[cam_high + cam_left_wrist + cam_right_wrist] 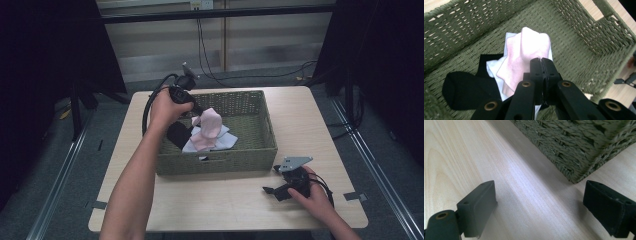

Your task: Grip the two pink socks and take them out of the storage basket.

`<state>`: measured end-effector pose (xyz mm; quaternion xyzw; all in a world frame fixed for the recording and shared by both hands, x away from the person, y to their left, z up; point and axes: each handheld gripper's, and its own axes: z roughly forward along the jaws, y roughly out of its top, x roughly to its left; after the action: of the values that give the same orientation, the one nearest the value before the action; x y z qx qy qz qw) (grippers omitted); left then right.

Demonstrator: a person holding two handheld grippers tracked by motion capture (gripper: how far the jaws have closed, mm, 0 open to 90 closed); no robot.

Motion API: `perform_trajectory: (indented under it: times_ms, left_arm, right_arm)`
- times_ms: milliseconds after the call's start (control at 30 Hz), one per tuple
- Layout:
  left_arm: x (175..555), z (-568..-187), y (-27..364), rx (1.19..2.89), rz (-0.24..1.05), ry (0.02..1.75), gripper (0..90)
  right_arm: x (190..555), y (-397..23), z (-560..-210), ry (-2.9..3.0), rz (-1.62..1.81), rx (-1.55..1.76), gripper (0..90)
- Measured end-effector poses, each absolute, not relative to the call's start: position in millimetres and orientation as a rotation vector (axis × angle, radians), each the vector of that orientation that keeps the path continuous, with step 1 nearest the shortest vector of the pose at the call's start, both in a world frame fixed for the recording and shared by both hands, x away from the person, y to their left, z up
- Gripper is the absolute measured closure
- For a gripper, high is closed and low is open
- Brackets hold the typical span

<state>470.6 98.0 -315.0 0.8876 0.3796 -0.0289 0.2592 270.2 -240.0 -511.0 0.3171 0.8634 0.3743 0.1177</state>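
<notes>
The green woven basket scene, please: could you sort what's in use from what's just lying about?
In use:
- pale pink sock, pinched by left gripper
- green woven basket

Lying about:
- black sock
- white cloth
- right gripper, open on wooden table

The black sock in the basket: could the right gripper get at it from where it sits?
Probably not directly. The right gripper rests open on the table outside the basket, whose front wall stands between it and the black sock; it would have to lift over.
</notes>
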Motion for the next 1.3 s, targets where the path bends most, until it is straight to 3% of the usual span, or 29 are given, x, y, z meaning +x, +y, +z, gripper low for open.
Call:
perform_trajectory:
  times_ms: [533,1300]
  left_arm:
    - [460,-291,111,2.386,-0.121,1.032,88.0]
    - [436,-263,99,2.388,-0.178,0.970,88.0]
  right_arm:
    - [270,-240,-511,2.526,1.095,0.927,10.6]
    - [270,-240,-511,2.525,1.095,0.926,10.6]
